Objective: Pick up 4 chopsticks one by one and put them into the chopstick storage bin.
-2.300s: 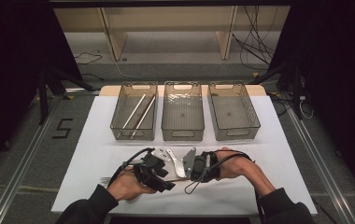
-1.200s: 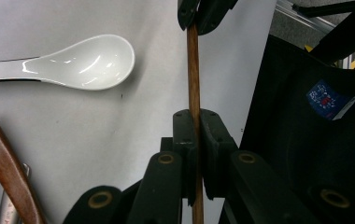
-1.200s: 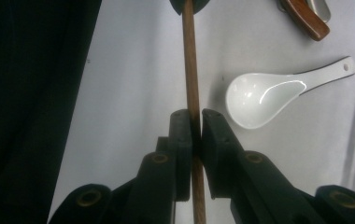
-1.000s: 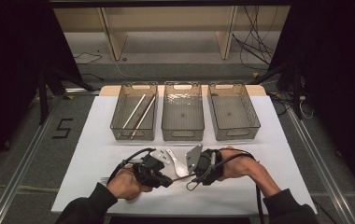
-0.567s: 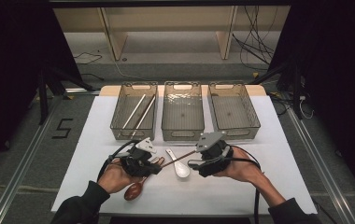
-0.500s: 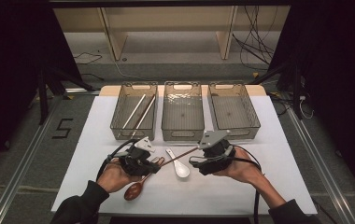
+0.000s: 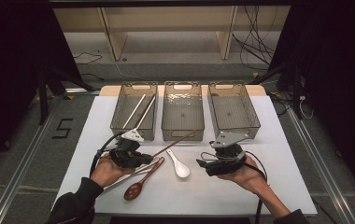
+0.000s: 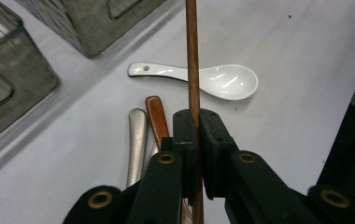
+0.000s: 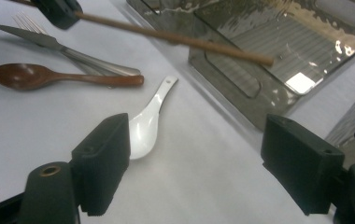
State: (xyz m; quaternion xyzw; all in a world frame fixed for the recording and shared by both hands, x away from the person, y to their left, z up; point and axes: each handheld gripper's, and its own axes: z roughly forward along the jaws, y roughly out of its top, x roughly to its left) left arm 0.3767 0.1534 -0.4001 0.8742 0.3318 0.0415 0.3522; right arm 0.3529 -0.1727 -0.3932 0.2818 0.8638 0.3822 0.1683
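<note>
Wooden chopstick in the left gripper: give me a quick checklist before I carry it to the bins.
1. Grip: left gripper shut on the wooden chopstick. Ok.
2. Clear of the table: the chopstick's far end is raised near the middle bin. Ok.
3. Right gripper out of the way: its jaws have just been opening, nothing is between them, and it is apart from the stick. Ok.
4. Left bin already holds two pale sticks; room beside them. Ok.
5. White spoon, wooden spoon lie flat, untouched. Ok.
6. Whether the grip is firm enough for carrying: cannot tell.
</note>
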